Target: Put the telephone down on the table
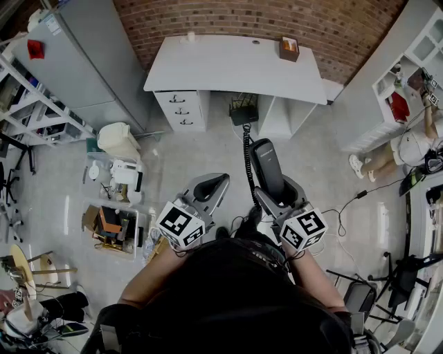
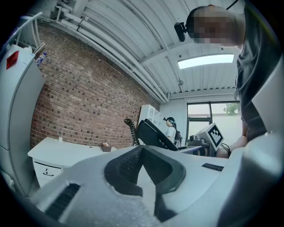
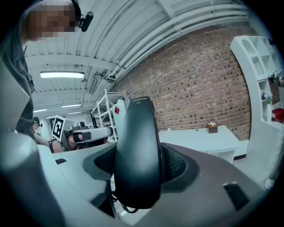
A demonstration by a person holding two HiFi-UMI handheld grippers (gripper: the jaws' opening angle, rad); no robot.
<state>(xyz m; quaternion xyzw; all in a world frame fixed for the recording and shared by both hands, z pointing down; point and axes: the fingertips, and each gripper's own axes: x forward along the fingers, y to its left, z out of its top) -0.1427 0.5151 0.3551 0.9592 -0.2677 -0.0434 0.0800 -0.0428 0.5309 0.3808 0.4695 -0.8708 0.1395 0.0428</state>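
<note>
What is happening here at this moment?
A person holds a gripper in each hand. The right gripper is closed on a black telephone with a coiled cord, raised over the floor. The left gripper holds nothing, its fingers together. The white table stands ahead by the brick wall, and the telephone is not yet on it.

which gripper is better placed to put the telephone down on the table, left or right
Right. The right gripper holds the telephone between its jaws and points toward the white table ahead. The left gripper has its jaws together with nothing in them, so it would first need a handover.
</note>
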